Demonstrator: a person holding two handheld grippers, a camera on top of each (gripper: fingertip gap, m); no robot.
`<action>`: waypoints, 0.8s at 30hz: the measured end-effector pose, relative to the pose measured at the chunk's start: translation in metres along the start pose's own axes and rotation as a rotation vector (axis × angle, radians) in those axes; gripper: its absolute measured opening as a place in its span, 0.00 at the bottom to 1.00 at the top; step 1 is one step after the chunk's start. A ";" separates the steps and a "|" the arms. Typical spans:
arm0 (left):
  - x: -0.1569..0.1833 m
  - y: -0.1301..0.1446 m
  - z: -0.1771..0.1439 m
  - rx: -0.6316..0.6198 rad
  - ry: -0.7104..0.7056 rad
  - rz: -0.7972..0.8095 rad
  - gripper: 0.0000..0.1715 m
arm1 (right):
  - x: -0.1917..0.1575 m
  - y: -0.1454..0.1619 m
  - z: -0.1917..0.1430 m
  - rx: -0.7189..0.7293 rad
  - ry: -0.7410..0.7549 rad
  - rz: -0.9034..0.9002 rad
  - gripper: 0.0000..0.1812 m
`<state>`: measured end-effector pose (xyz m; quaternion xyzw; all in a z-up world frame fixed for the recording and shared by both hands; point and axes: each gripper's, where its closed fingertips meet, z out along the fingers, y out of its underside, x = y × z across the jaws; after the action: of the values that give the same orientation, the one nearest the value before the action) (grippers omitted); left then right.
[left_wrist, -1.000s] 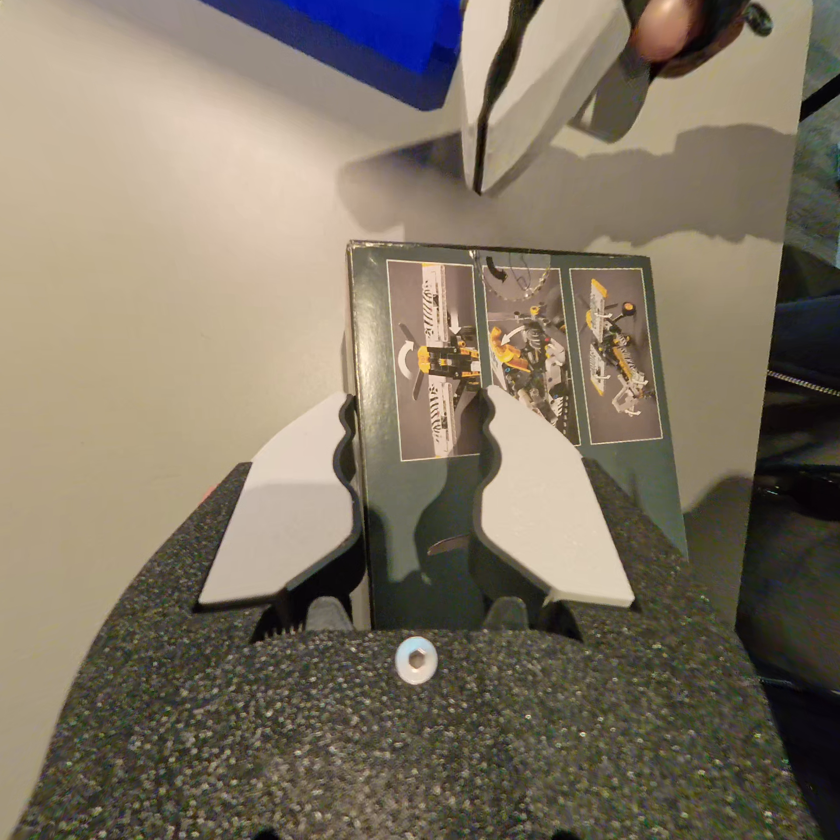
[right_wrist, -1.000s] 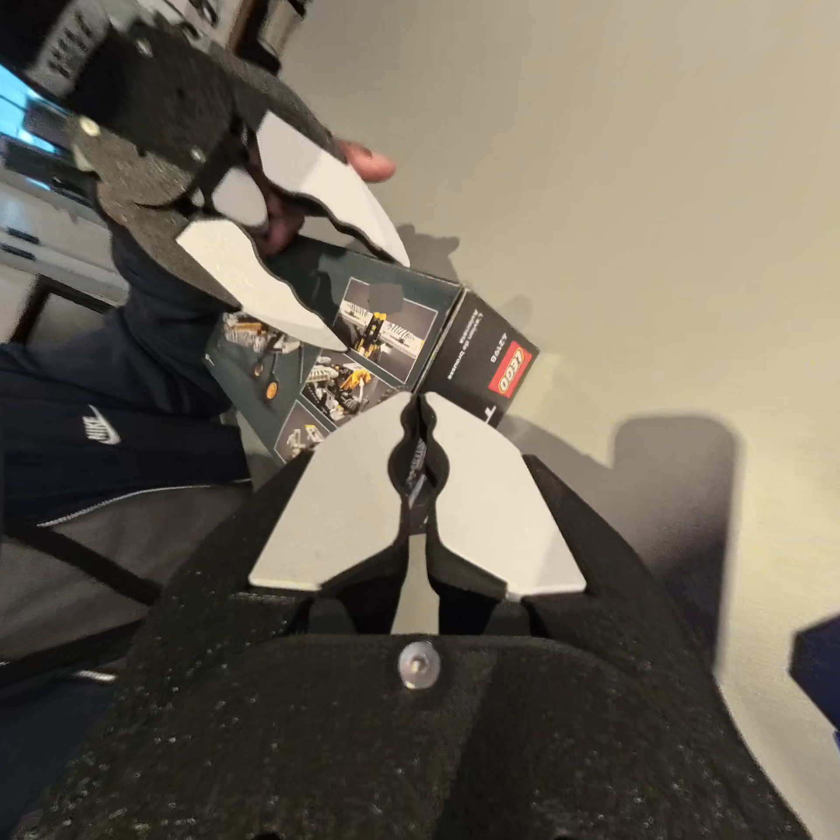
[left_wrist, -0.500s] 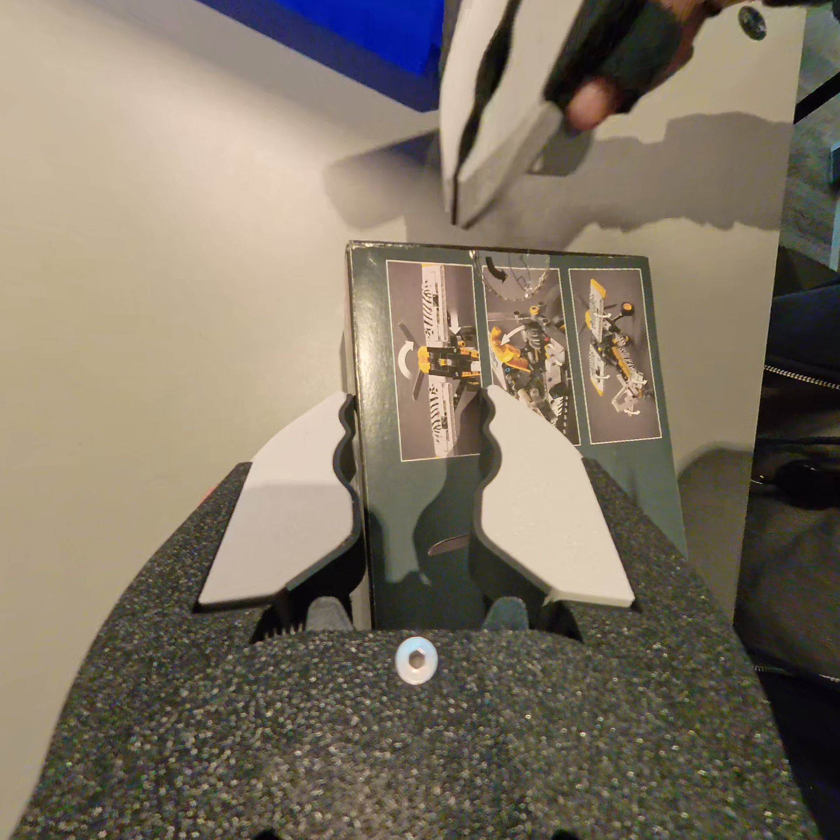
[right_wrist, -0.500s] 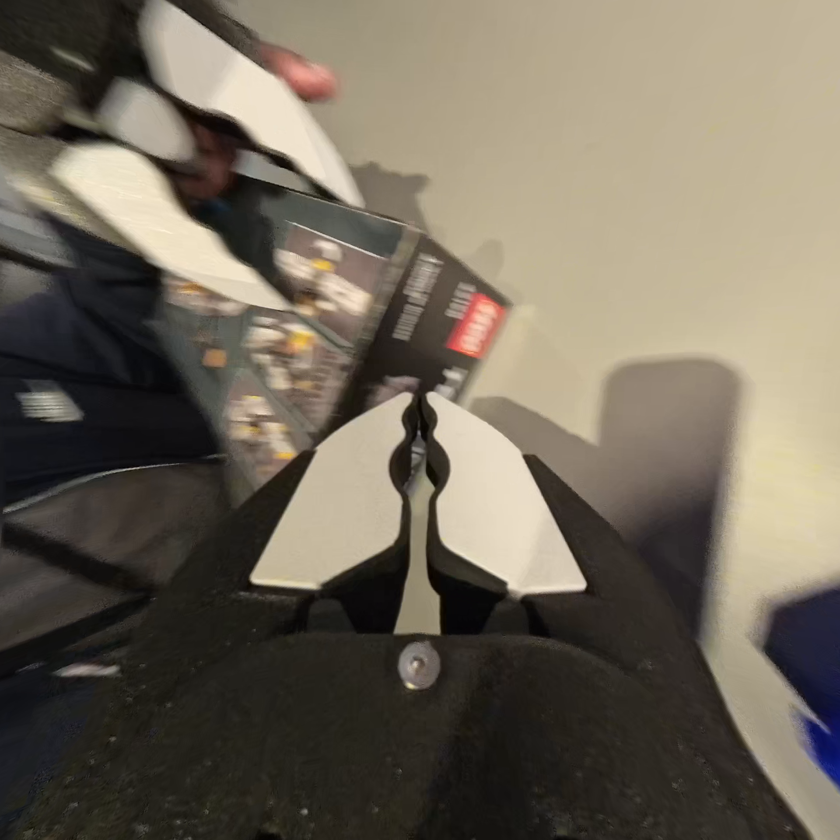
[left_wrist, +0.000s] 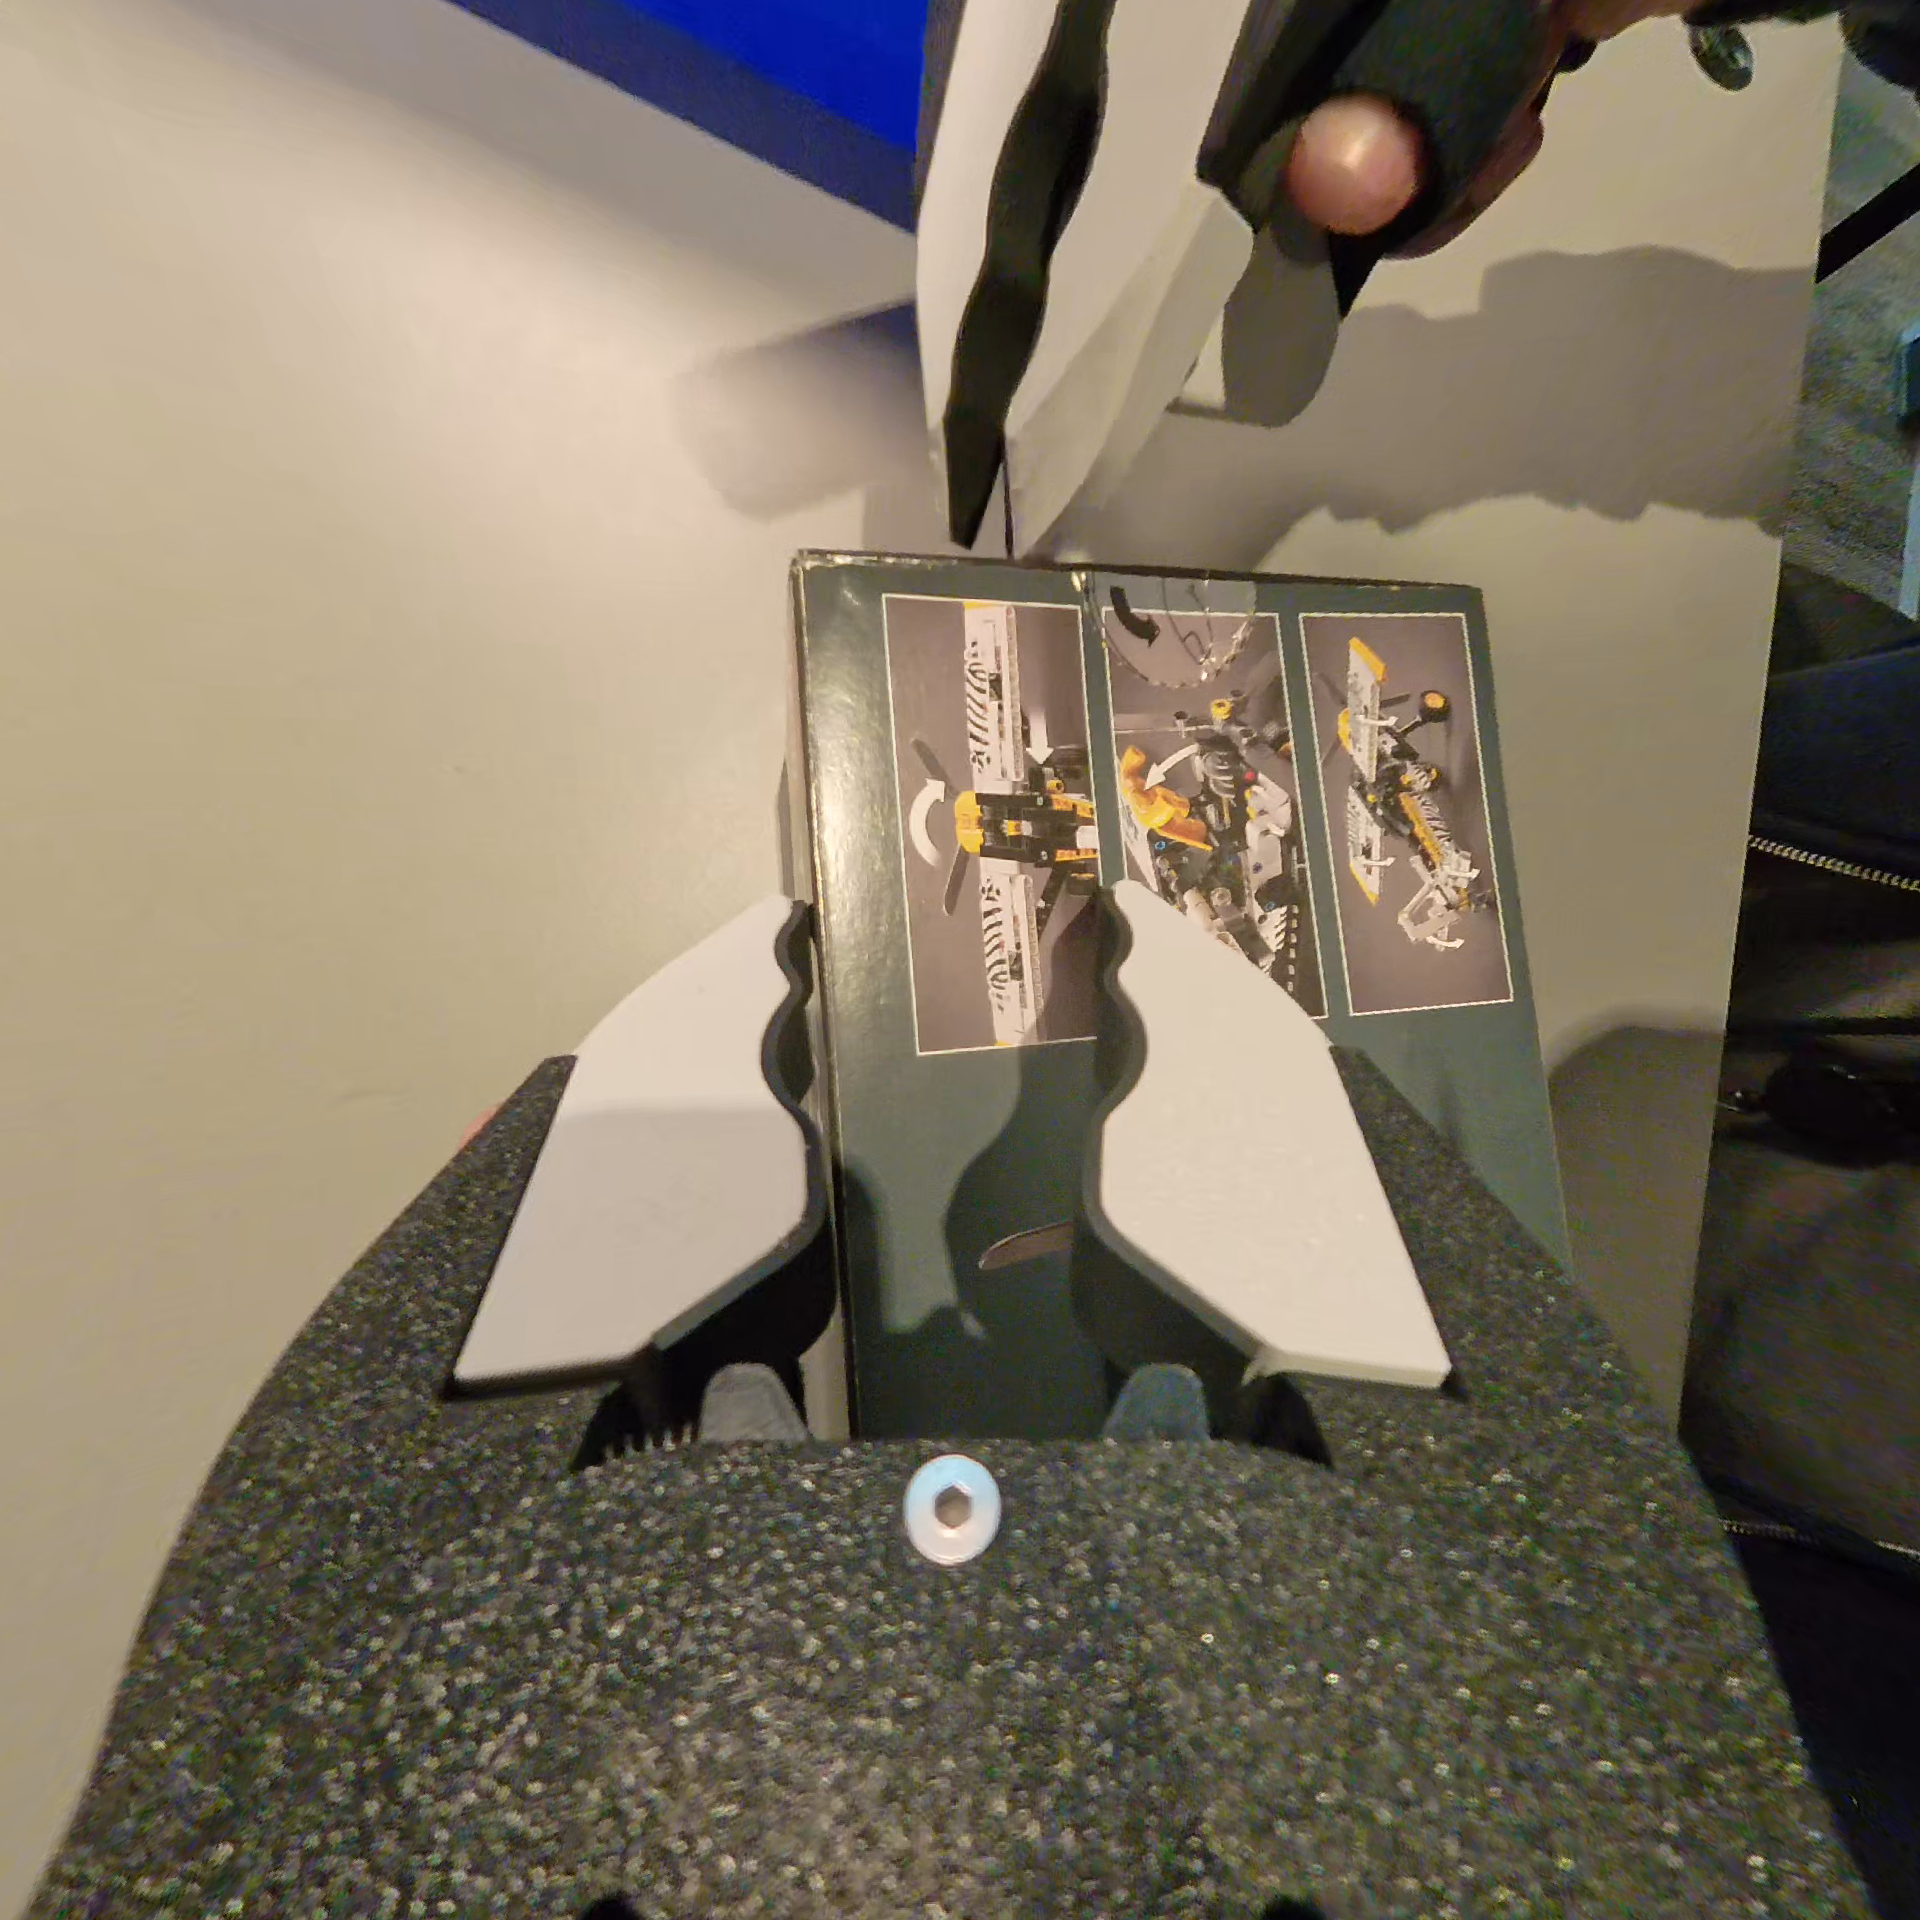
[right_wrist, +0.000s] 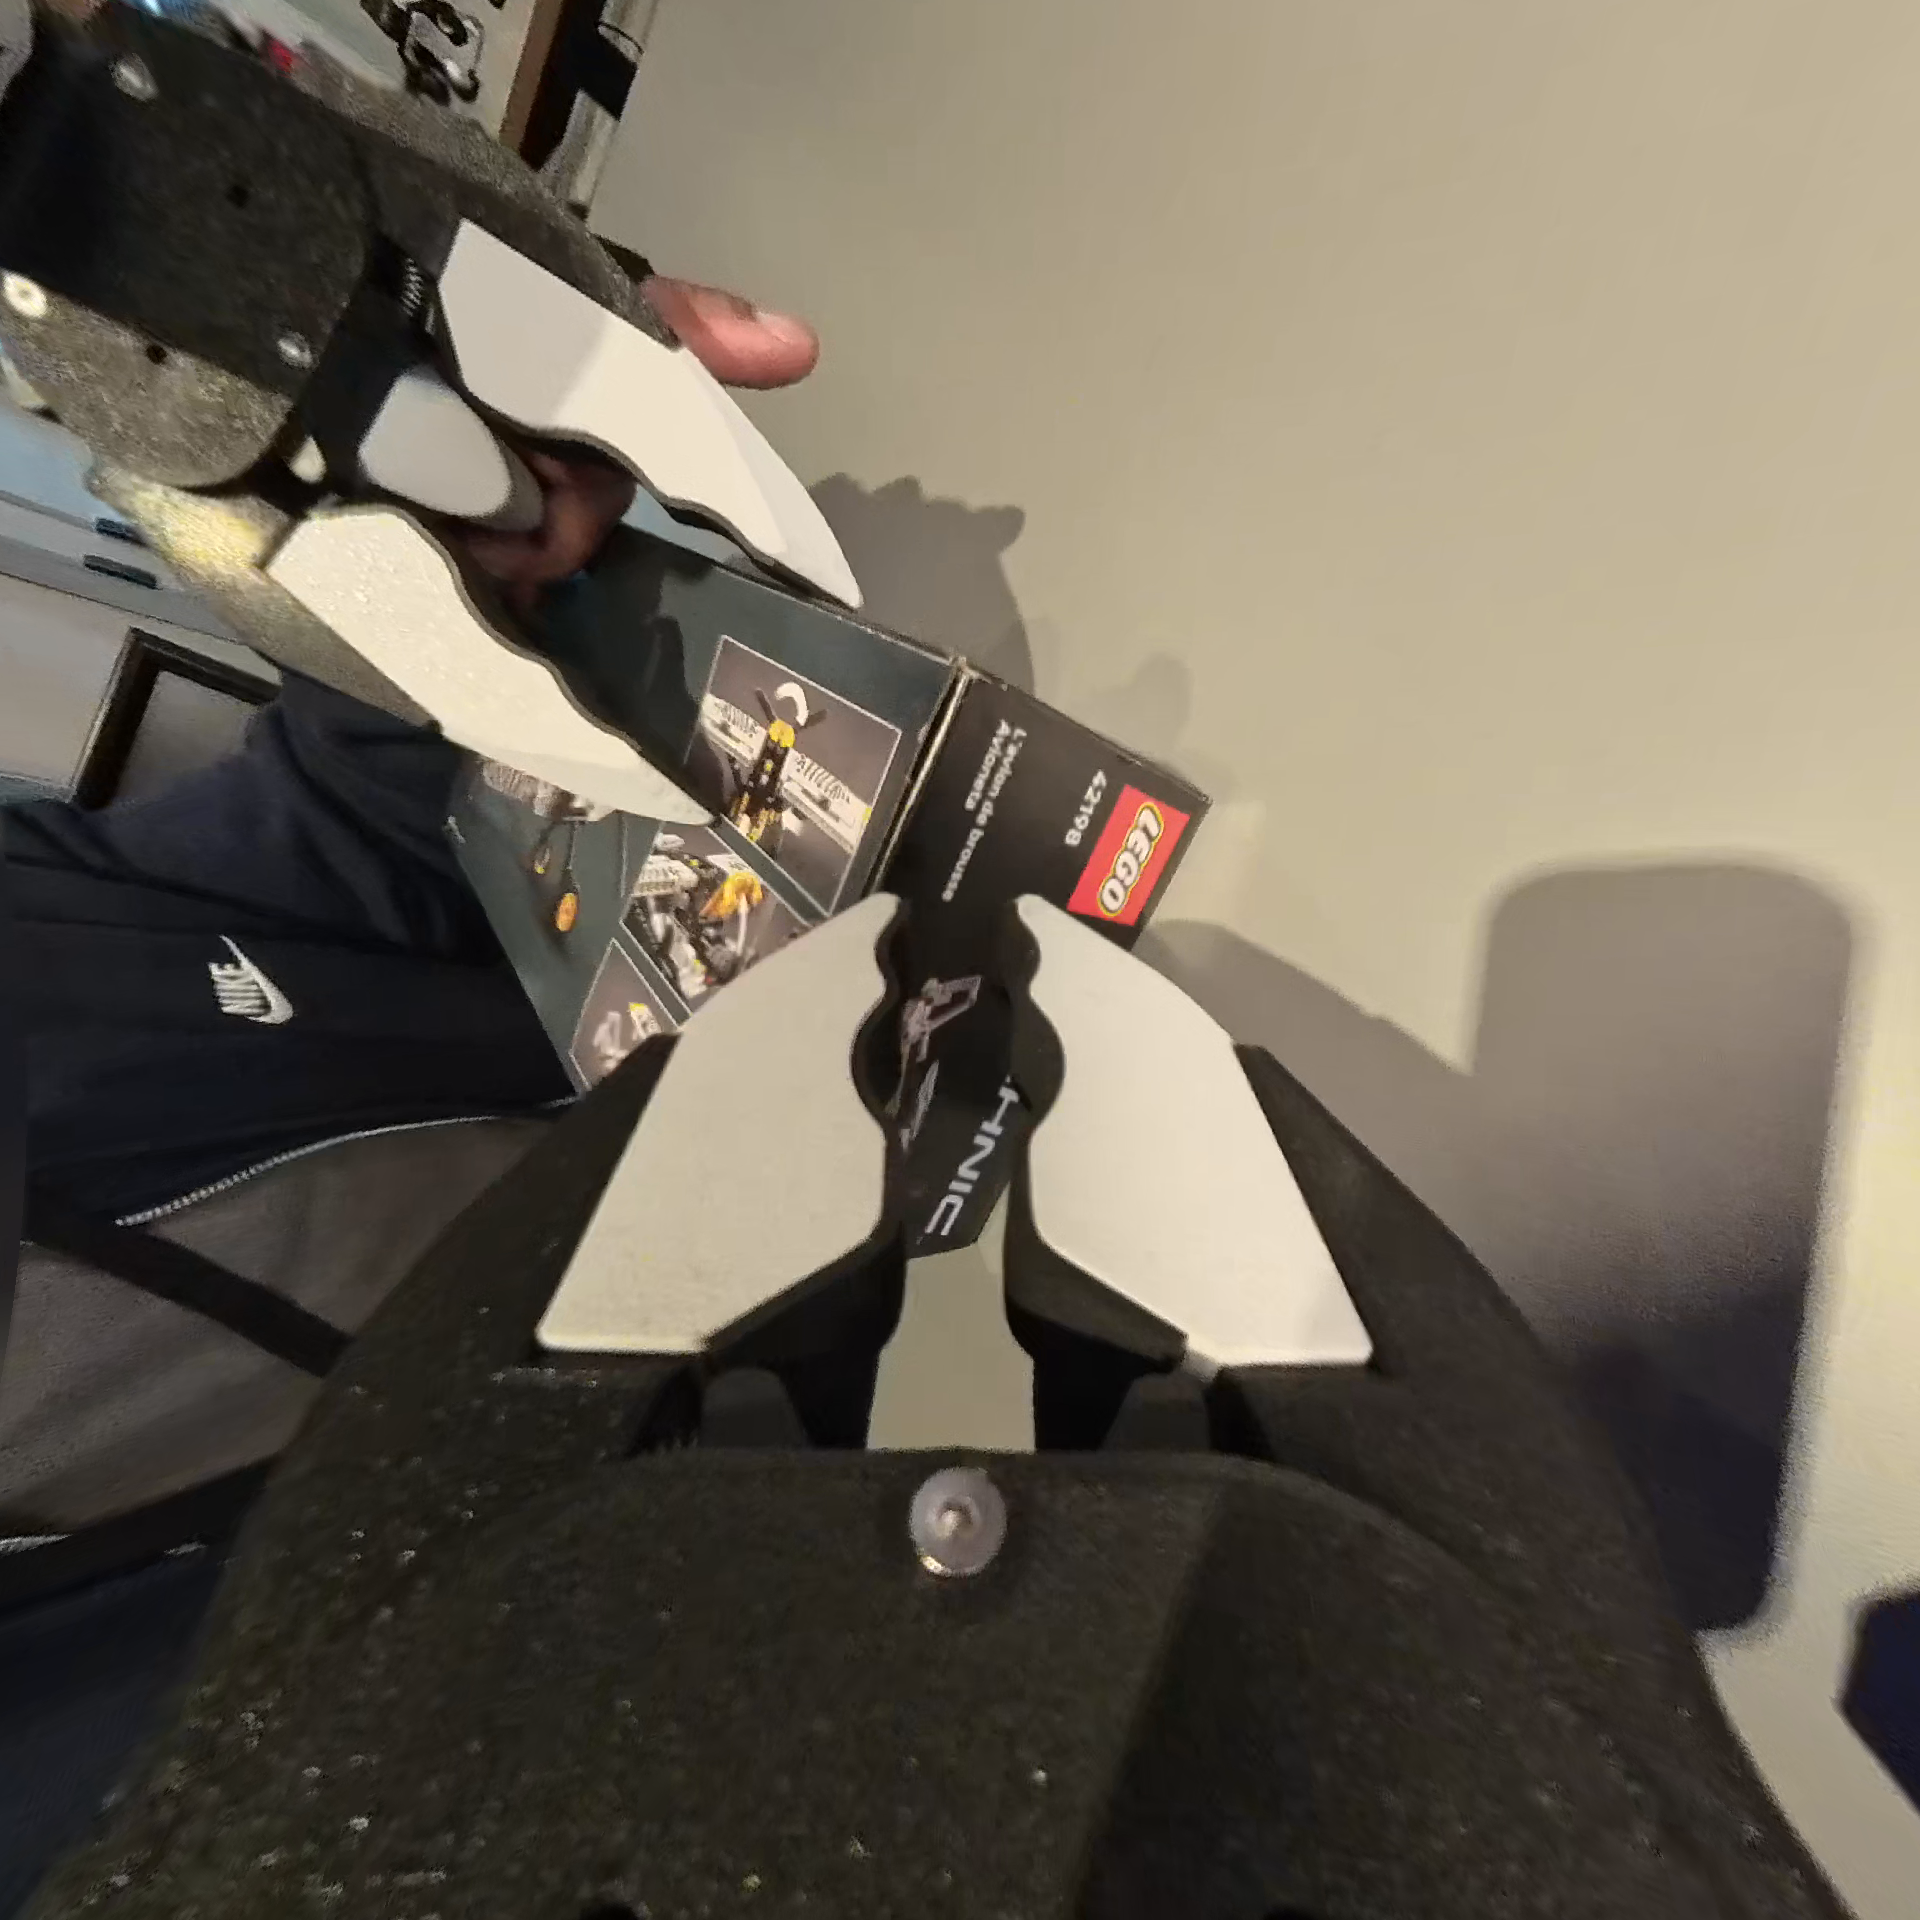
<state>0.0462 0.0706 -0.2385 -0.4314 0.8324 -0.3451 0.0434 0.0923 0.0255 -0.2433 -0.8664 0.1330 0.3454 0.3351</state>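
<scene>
Dark green cardboard made up the toy box (left_wrist: 1164, 935), its printed face carrying three pictures of a yellow, black and white model; the left tool (left_wrist: 951, 904) gripped it, one grey finger (left_wrist: 665, 1164) against the box's outer left side and the other (left_wrist: 1236, 1174) lying over the printed face, so that the tool pinched the left part of the box; the box stood lifted above the pale worktop (left_wrist: 364, 623), near its right edge, and threw a shadow on it. In the right wrist view the same box (right_wrist: 831, 748) showed a black end panel with a red badge; the right tool (right_wrist: 956, 909) sat at that end, its fingers slightly parted with the black panel seen in the gap between them; whether they actually touched the cardboard cannot be told. From the left wrist view the right tool (left_wrist: 987, 530) came down to the far top edge of the box, its tips right at that edge; a fingertip (left_wrist: 1351, 166) of the person's hand showed on its handle. A blue object (left_wrist: 727, 73) lay at the far edge of the worktop; a dark garment (right_wrist: 260, 935) of the person showed beyond the box in the right wrist view.
</scene>
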 end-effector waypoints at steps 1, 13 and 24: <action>0.000 0.000 0.000 0.000 0.000 0.000 0.31 | -0.001 -0.002 -0.001 0.011 -0.013 0.006 0.09; -0.001 0.000 0.000 -0.001 0.000 0.001 0.31 | -0.004 -0.001 -0.001 -0.003 -0.039 0.028 0.14; 0.001 0.001 0.002 -0.009 0.013 0.016 0.31 | -0.002 0.005 -0.002 -0.020 -0.035 0.076 0.19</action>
<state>0.0454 0.0692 -0.2400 -0.4225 0.8377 -0.3439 0.0390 0.0897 0.0209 -0.2432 -0.8579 0.1566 0.3744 0.3153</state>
